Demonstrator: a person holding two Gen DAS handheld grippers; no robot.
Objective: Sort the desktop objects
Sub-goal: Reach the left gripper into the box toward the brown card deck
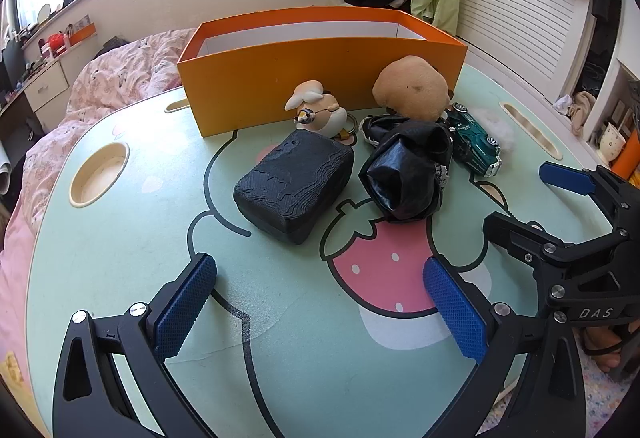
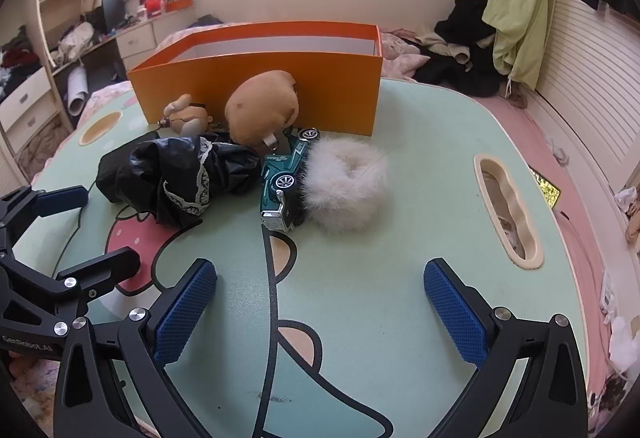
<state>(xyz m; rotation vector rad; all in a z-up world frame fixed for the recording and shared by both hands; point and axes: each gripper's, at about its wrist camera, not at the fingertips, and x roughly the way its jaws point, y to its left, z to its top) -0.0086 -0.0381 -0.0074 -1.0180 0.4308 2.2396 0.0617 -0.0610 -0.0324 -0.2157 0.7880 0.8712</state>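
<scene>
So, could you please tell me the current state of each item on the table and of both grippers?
Orange box: open-topped, upright, nothing visible inside.
Black case: closed, lying flat.
Black cloth: crumpled in a heap.
Toy car: tipped on its side, touching the fur.
White fur: curled, loose.
Brown plush: leaning on the box.
Figurine: upright by the box.
Left gripper: open, holding nothing.
Right gripper: open, holding nothing.

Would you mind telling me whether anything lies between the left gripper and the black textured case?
Nothing visible does. The left gripper is open over bare table, and the black textured case lies just ahead of it; the black crumpled cloth sits beside the case, not in front.
</scene>
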